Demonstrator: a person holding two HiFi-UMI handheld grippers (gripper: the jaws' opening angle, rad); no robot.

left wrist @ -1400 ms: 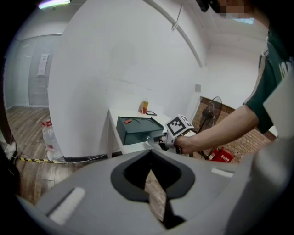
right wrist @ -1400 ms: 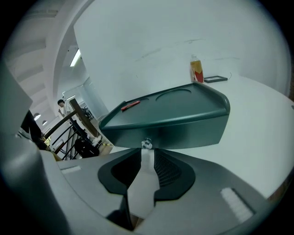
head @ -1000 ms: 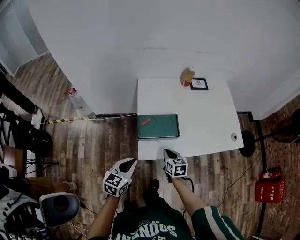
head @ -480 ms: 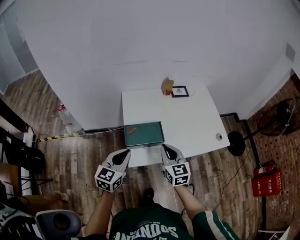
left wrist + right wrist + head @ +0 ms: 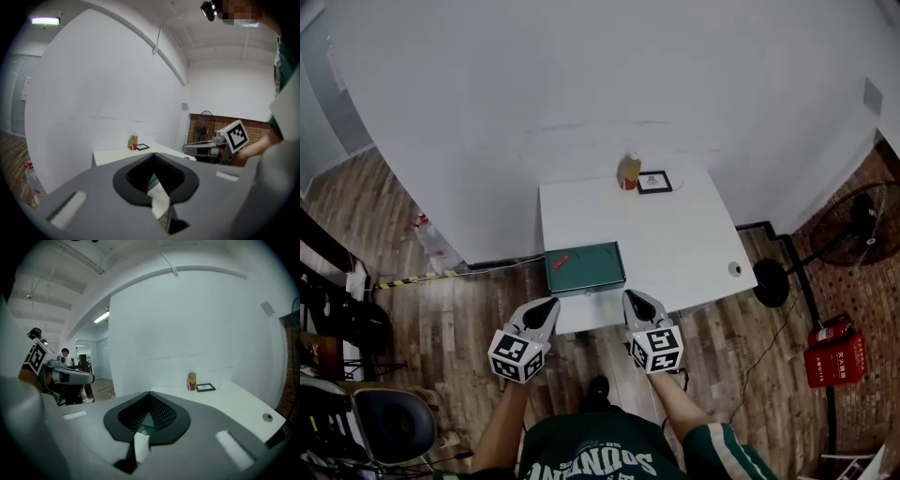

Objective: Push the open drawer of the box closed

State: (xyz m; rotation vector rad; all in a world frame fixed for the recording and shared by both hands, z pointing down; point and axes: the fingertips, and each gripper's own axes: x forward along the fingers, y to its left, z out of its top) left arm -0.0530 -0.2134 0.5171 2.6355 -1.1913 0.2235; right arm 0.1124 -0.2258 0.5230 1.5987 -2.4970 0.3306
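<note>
Both grippers have come up and forward over the last second. The left gripper point(image 5: 548, 306) and right gripper point(image 5: 635, 299) now sit level with each other at the near edge of the table point(image 5: 675, 234); earlier the left hung lower and farther back. The table and everything on it have slid left in the head view. Since half a second ago, little has shifted.

At far left a plastic bottle point(image 5: 431, 242) lies on the wood floor point(image 5: 478, 309) by the wall point(image 5: 581, 84), and a chair point(image 5: 394, 422) fills the lower left corner. The green box point(image 5: 585, 267) sits at the table's front-left corner, long side toward the person, with a small red thing point(image 5: 562, 261) on its left part. From this height I cannot tell how far its drawer stands out. At the table's far edge an amber bottle point(image 5: 628, 172) stands just beside a black frame point(image 5: 654, 182). A small round thing point(image 5: 734, 268) lies near the right edge, well apart from the box. Right of the table are a fan point(image 5: 861, 220) and a red extinguisher case point(image 5: 830, 356).

Only bare tabletop separates the tips from the box. The left tip lies just beside the table's left edge near the box's front corner; the right tip overlaps the near edge, just right of the box. The left forearm point(image 5: 504, 422) and right forearm point(image 5: 668, 398) reach forward. Each gripper's jaws are closed tip to tip and empty; green shows through the hollow behind the tips.
</note>
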